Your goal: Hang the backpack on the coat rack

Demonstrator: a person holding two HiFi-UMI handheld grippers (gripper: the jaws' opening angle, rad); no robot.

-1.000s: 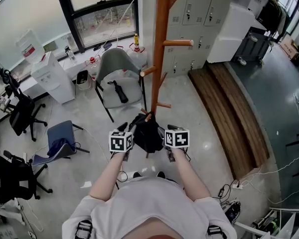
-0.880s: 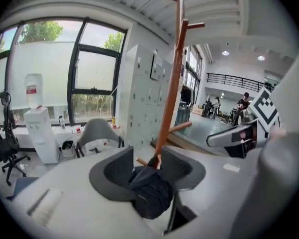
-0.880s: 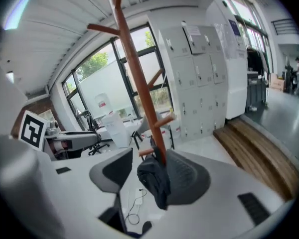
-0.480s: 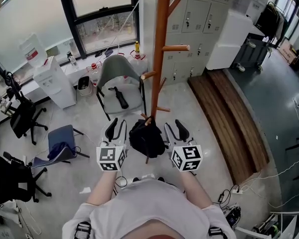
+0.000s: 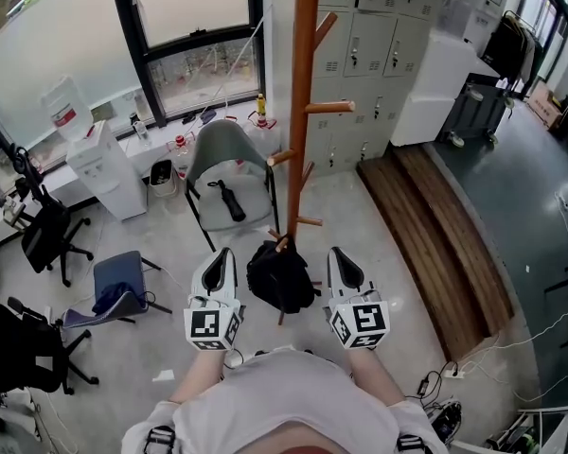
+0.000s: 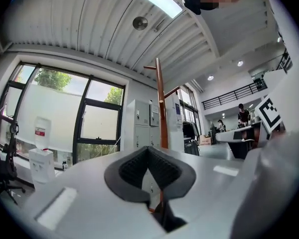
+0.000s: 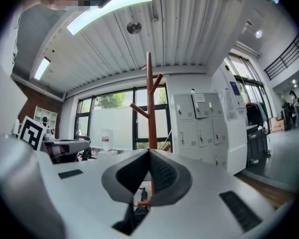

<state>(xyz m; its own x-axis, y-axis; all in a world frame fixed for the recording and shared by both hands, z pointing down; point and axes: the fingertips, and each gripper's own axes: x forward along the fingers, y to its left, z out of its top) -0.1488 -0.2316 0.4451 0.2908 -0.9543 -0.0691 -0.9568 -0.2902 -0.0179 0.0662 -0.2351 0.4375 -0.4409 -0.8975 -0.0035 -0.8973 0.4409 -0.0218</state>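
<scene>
Your left gripper (image 5: 218, 265) and right gripper (image 5: 342, 265) sit clenched and empty either side of the backpack (image 5: 278, 278), since it seemingly hangs from the coat rack (image 5: 302, 112).

coat rack (image 5: 303, 112): smooth orange-brown wood, a little shiny
backpack (image 5: 279, 277): black cloth, soft, matt
floor (image 5: 369, 216): pale, smooth, shiny
bench (image 5: 445, 225): brown wood planks, matt
chair (image 5: 229, 145): smooth grey plastic shell, thin black metal legs
lockers (image 5: 360, 45): grey painted metal, smooth
left gripper (image 6: 148, 151): smooth white plastic
pads (image 6: 132, 171): black, rubbery, ribbed
</scene>
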